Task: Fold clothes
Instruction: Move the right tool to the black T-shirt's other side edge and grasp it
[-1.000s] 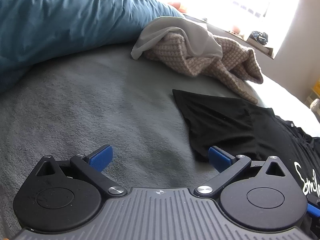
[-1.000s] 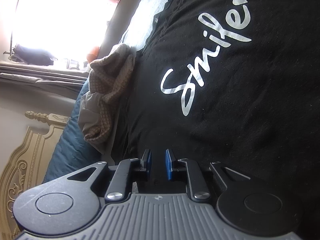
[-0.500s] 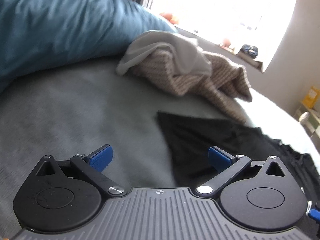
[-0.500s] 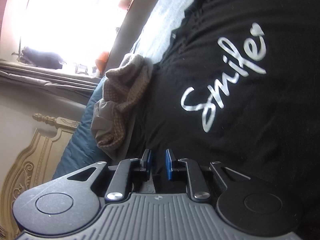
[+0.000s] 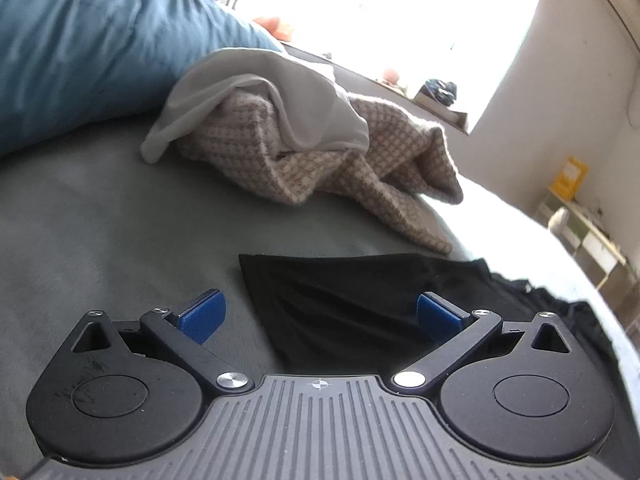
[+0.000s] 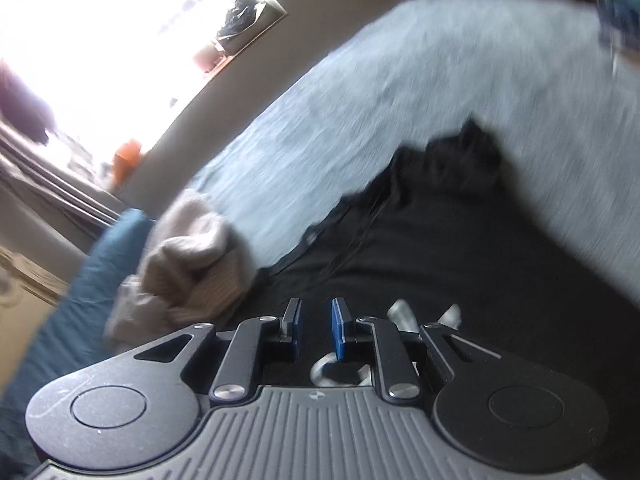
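Observation:
A black T-shirt (image 5: pixel 360 280) lies flat on the grey bed cover (image 5: pixel 100 220). One pointed corner of it sits just ahead of my left gripper (image 5: pixel 320 300), whose jaws stand wide open and hold nothing. In the blurred right wrist view the shirt (image 6: pixel 460 240) spreads below my right gripper (image 6: pixel 316 306), its rumpled collar end farthest away. Bits of its silver lettering (image 6: pixel 396 308) peek out beside the fingers. The right jaws stand a narrow gap apart, and I see nothing pinched between the pads.
A beige houndstooth garment (image 5: pixel 320 168) with a pale grey one (image 5: pixel 280 92) draped on it lies bunched behind the shirt. A blue duvet (image 5: pixel 80 40) rises at the back left. The bed edge and low furniture (image 5: pixel 580 220) are on the right, below a bright window.
My left gripper slid toward the shirt, so its corner now lies between the open jaws. My right gripper rose and turned. The lettering slipped beneath it, and the collar and bed cover came into view.

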Motion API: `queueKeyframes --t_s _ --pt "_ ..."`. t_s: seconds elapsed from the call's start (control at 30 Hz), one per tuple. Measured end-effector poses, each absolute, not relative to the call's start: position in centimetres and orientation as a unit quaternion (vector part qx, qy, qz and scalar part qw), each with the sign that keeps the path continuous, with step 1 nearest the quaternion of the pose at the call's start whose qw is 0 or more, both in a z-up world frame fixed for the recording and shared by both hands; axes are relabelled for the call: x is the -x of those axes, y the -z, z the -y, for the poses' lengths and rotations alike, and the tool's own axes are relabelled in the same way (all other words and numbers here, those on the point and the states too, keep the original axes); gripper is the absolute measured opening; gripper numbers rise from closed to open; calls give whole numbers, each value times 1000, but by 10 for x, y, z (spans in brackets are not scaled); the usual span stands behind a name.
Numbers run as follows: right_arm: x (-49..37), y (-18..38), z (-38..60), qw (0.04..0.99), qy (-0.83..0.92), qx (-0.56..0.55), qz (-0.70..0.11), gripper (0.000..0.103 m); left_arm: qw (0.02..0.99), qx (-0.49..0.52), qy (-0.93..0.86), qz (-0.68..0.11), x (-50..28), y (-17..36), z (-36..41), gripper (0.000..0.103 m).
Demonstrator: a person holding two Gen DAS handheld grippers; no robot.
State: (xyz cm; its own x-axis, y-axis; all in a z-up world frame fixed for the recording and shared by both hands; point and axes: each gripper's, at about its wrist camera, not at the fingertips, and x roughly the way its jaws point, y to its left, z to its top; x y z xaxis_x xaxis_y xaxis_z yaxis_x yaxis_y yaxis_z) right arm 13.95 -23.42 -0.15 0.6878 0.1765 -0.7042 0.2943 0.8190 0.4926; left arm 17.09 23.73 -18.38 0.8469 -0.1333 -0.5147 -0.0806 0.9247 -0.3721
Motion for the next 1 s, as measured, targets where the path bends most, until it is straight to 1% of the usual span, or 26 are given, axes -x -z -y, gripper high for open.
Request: queueKeyframes --t_s 0.07,0.13,0.27,0.43,0.57,0.67,0.9,1.0 --pt "-146 -21 246 879 58 -253 -400 17 940 179 17 -290 -182 186 -233 103" --pt "-147 -36 265 883 77 -231 -401 17 938 170 18 -303 -192 184 -225 103" --pt "-133 -34 310 880 104 -233 -401 17 944 149 21 -295 -207 177 -200 103" --pt "-118 10 364 864 113 -279 -403 17 951 107 17 -289 -217 176 -165 103" --pt "-128 52 400 846 106 -307 -423 17 954 69 4 -292 -214 169 -139 103" --pt "-141 71 422 847 70 -308 -427 17 956 22 8 -292 -214 154 -115 103" --pt "-209 117 474 849 -8 -322 -419 17 952 -74 80 -286 -232 98 -24 103" --pt "-242 140 485 849 -43 -325 -414 17 940 -120 110 -299 -241 90 34 103"
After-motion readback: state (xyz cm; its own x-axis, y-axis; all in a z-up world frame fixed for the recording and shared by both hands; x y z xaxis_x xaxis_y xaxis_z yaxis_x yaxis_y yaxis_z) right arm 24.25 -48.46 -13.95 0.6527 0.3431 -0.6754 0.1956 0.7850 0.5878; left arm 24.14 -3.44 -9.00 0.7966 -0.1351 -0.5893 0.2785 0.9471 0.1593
